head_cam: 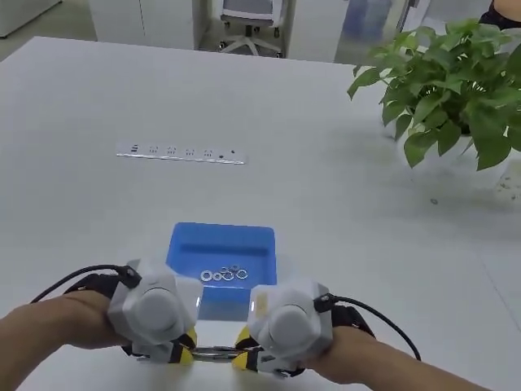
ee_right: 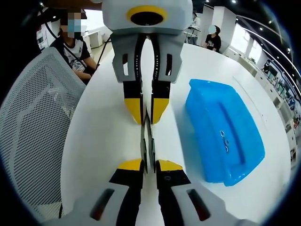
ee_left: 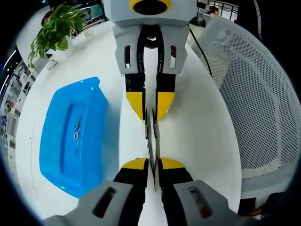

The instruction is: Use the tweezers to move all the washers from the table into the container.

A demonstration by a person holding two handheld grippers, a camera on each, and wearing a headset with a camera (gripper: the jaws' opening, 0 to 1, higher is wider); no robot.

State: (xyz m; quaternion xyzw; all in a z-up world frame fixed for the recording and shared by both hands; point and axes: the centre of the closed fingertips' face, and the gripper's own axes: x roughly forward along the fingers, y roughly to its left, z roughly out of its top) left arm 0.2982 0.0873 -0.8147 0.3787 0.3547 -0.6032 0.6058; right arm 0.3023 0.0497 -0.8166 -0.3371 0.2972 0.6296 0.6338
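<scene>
Near front edge of table (head_cam: 326, 204): left gripper (ee_left: 154, 164), right gripper (ee_right: 143, 165) tip to tip, both clamped on tweezers (ee_left: 151, 136), clearest in gripper views; from head view, washers (head_cam: 224, 275) inside blue container (head_cam: 183, 244)

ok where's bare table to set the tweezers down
Widest bare white table: between the blue plastic container and the leafy green potted plant. Also left of the container, below the white power strip. Crowded at the near edge, where the left gripper and right gripper hold the metal tweezers.
</scene>
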